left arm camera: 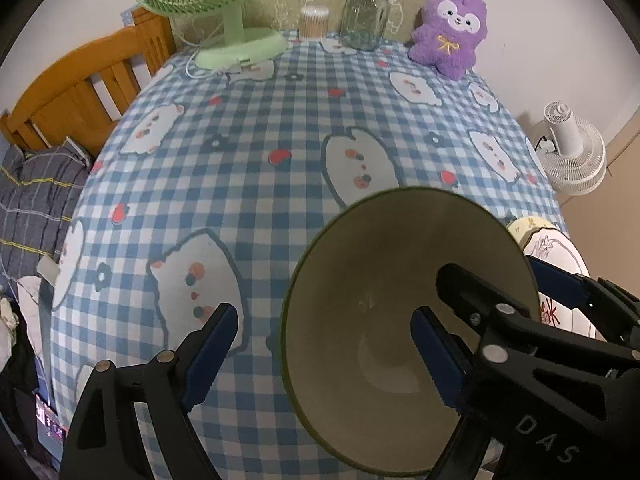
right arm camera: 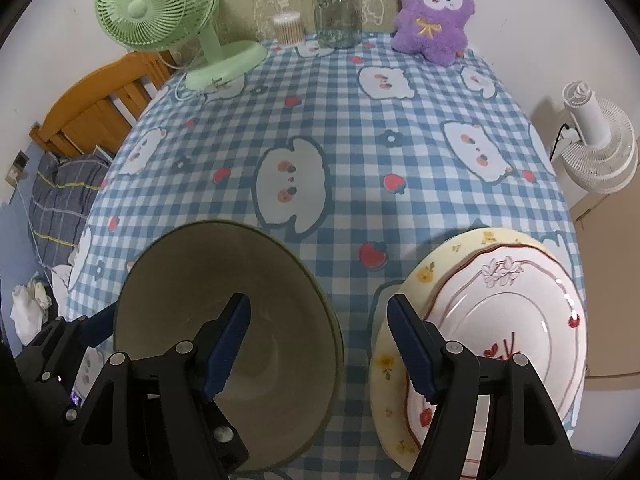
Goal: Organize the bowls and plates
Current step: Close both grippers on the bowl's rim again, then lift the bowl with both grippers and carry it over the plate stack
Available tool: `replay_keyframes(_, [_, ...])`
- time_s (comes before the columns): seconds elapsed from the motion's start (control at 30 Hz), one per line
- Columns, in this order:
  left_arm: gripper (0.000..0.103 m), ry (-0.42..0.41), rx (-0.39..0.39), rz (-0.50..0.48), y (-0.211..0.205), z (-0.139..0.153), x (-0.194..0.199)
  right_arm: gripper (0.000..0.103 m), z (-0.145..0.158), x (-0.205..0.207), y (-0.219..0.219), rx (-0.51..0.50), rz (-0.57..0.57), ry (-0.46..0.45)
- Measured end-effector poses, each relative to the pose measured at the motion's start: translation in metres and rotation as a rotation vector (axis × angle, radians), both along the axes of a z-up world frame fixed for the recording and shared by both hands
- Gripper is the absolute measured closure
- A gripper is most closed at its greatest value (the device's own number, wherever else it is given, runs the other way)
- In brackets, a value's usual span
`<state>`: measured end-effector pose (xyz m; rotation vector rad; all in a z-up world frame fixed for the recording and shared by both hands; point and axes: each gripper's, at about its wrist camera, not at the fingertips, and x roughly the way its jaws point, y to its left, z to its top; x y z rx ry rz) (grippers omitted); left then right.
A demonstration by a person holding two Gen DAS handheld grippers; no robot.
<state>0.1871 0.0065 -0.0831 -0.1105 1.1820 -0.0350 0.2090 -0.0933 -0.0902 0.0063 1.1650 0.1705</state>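
An olive-green bowl (left arm camera: 380, 260) stands upright on the checked tablecloth (left arm camera: 248, 184) near the front edge. My left gripper (left arm camera: 324, 312) is open and straddles the bowl's left rim, one finger inside and one outside, with neither pad touching it. My right gripper (right arm camera: 320, 300) is open too. Its left finger hangs over the inside of the bowl (right arm camera: 208, 272) and its right finger over the edge of the plates. Right of the bowl, a white plate with red flowers (right arm camera: 512, 312) lies on a pale yellow plate (right arm camera: 432, 276).
Along the table's back edge stand a green desk fan (right arm camera: 160, 8), a tub of cotton swabs (right arm camera: 288, 28), a glass jar (right arm camera: 336, 16) and a purple plush (right arm camera: 432, 16). A white fan (right arm camera: 600, 144) and cardboard box are off the right side, a wooden bed frame (left arm camera: 80, 88) off the left.
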Motion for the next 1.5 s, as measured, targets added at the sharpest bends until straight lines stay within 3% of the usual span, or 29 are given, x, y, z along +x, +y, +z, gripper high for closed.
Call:
replay_keyframes(0.6, [0.013,0.050,-0.035,-0.047,-0.006,-0.022,0.004,0.029,-0.029,0.006,0.010,0.024,0.003,0.080])
replay_keyframes(0.9, [0.015,0.020,-0.060,-0.063,-0.008,-0.023,0.004,0.030,-0.035,0.008,0.011,0.058,-0.003,0.090])
replay_keyframes(1.1, [0.024,0.013,-0.086,-0.084,-0.010,-0.021,0.004,0.035,-0.036,0.009,0.009,0.080,-0.002,0.096])
replay_keyframes(1.17, [0.031,0.011,-0.106,-0.097,-0.010,-0.020,0.003,0.041,-0.036,0.009,0.008,0.097,-0.004,0.099])
replay_keyframes(1.5, [0.034,0.031,-0.113,-0.103,-0.012,-0.018,0.002,0.041,-0.034,0.006,0.007,0.107,-0.010,0.119])
